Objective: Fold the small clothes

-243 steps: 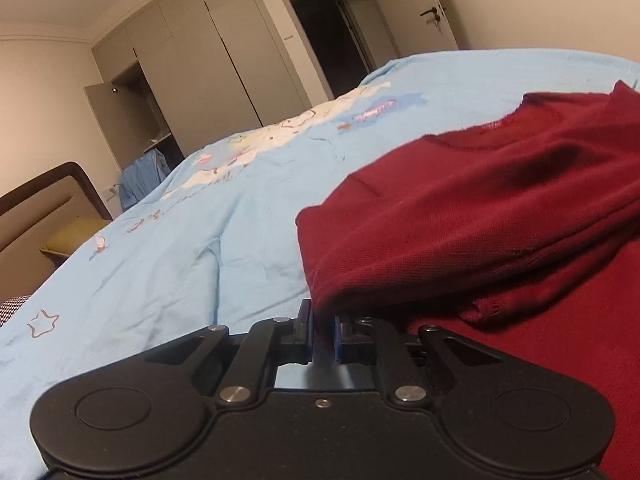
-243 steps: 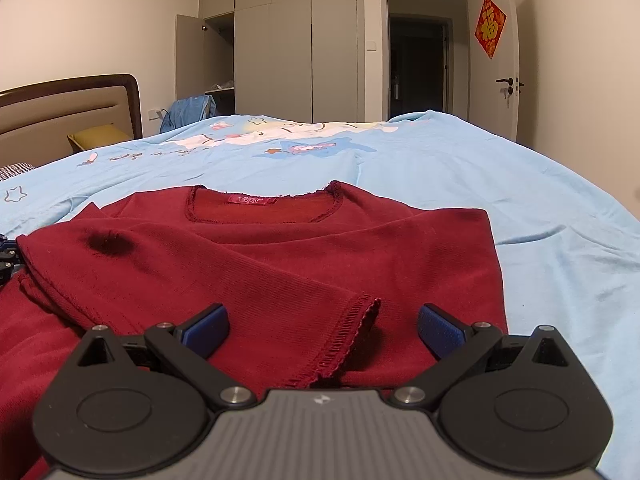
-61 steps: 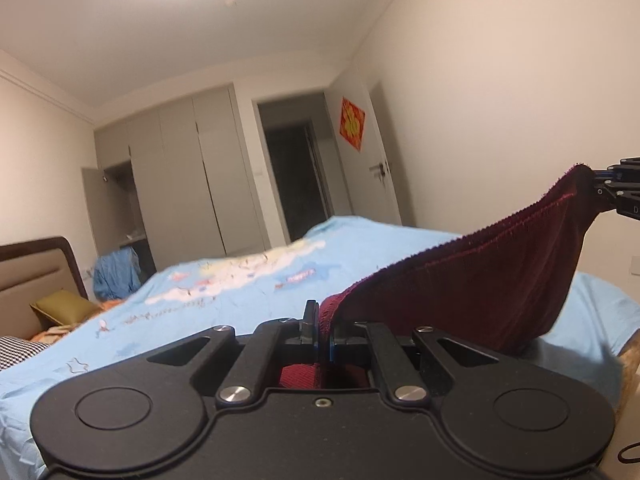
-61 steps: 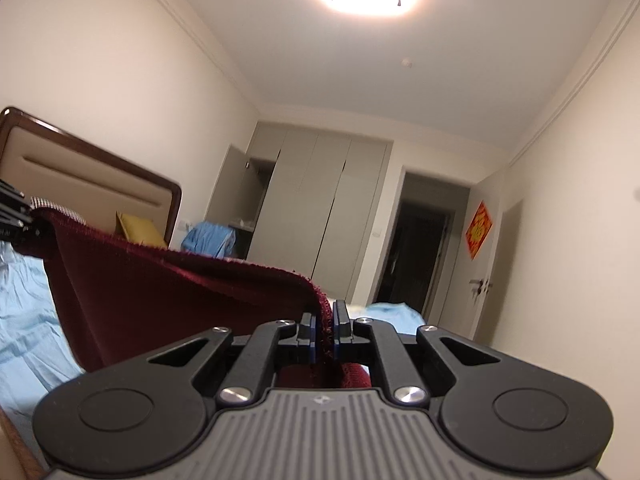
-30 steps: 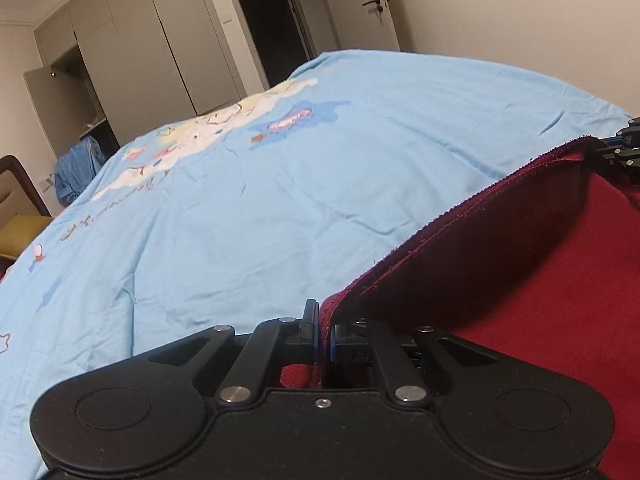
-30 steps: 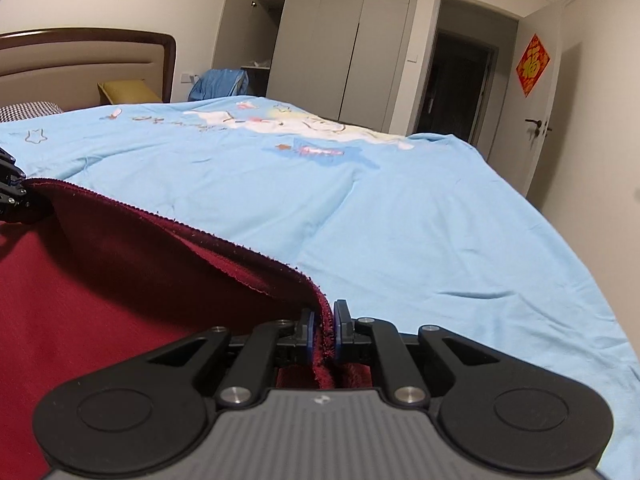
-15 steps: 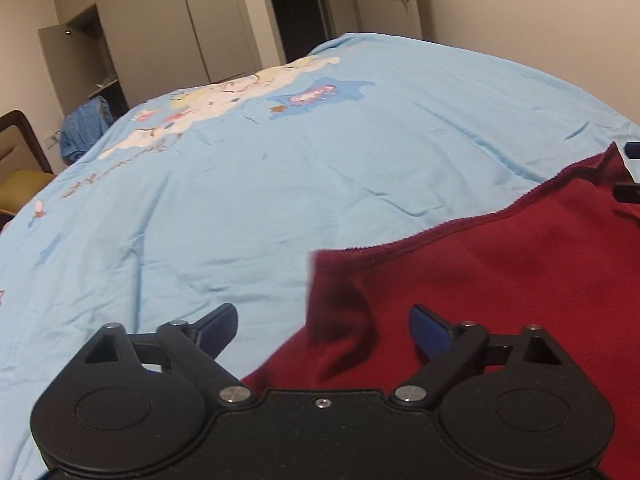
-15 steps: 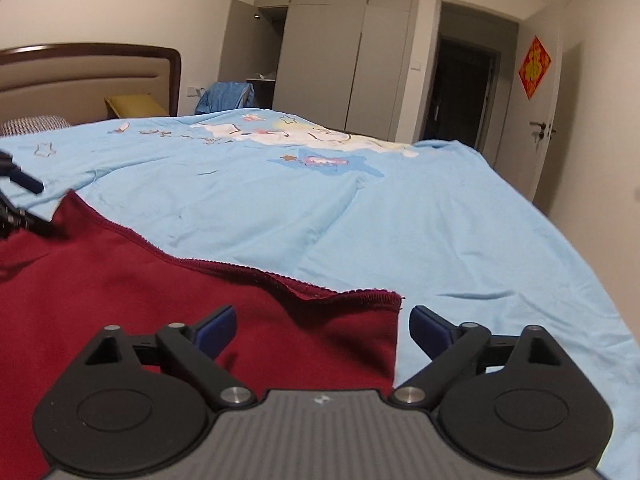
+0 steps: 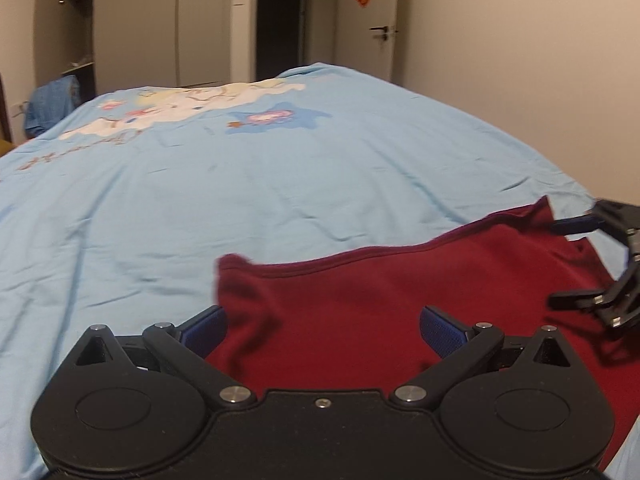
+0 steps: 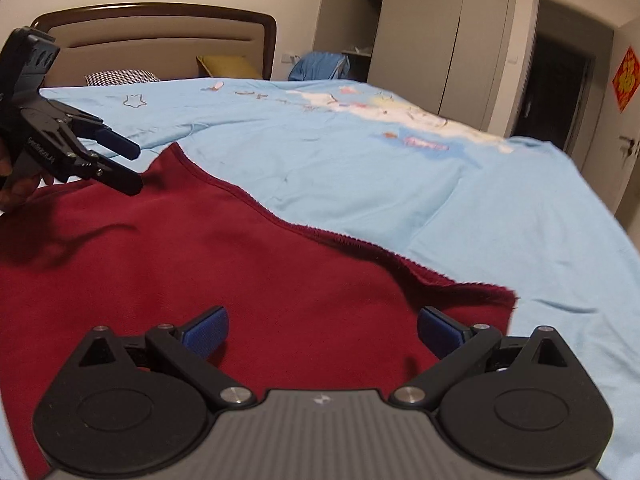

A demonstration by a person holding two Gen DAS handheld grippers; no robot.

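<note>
Bedroom, light blue bedspread (image 9: 280, 184); dark red garment (image 10: 200, 272) spread flat on it.
My left gripper (image 9: 324, 326) and right gripper (image 10: 322, 328) both gape wide, gripping nothing; cloth lies under and between each one's blue pads, hem just ahead.

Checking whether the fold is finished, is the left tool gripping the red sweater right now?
No, the left tool stands wide open above the red sweater, its blue pads apart and clamping no cloth.
</note>
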